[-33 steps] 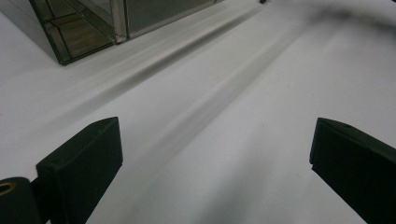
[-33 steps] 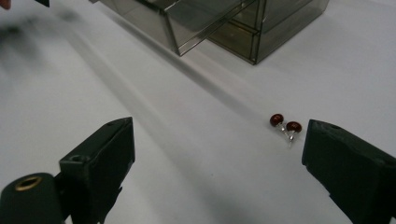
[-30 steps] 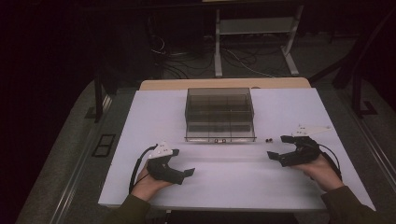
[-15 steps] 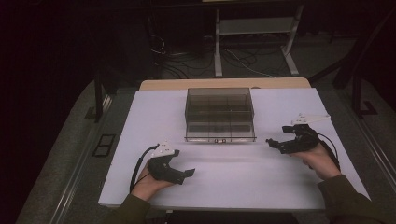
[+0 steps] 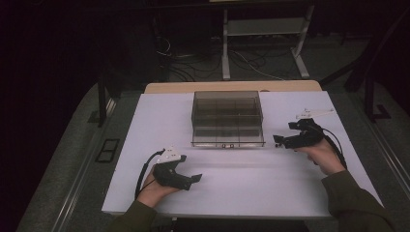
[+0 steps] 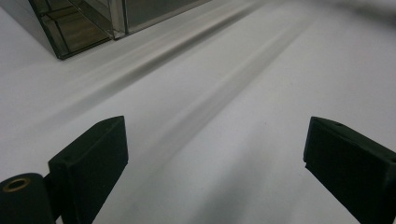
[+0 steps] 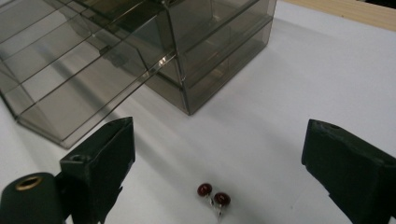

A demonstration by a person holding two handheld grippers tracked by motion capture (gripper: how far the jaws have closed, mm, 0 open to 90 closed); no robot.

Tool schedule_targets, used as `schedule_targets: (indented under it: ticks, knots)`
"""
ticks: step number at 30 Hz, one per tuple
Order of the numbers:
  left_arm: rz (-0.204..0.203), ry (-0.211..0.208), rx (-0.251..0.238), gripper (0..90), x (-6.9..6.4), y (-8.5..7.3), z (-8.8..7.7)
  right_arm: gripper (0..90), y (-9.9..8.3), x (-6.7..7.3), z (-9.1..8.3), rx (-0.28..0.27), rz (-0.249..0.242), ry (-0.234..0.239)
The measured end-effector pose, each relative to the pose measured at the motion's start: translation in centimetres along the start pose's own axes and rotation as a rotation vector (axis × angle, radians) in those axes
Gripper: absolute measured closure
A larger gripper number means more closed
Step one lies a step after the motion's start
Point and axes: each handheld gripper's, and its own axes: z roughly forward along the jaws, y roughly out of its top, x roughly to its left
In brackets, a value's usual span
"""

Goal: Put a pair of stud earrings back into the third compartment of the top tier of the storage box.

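Your right gripper (image 7: 215, 154) hangs with its jaws wide apart over a pair of small dark red earrings (image 7: 213, 195) lying on the white table (image 5: 241, 179), just off the front right corner of the smoky clear drawer organizer (image 5: 227, 118). Your left gripper (image 5: 197, 178) rests near the table's front edge, jaws also spread and holding nothing. The earrings are tiny and sit touching each other: close off-centre and you'll likely pinch only one, or flick both away. Come down too hard and the jaw tips could scrape the table.
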Motion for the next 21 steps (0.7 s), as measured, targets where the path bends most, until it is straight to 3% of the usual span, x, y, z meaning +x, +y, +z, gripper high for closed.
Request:
schedule_targets:
  ticks: [14,15,21]
  knots:
    - [0.008,0.004,-0.014,5.6,0.04,0.05,-0.10,9.8,0.41,-0.30,0.97,0.031,0.018,-0.033]
    - [0.007,0.004,-0.015,5.6,0.04,0.05,-0.10,18.8,0.39,-0.35,0.93,0.029,0.017,-0.034]
    - [0.013,0.002,-0.017,5.6,-0.01,0.09,-0.15,29.2,0.37,-0.41,0.57,0.024,0.021,-0.039]
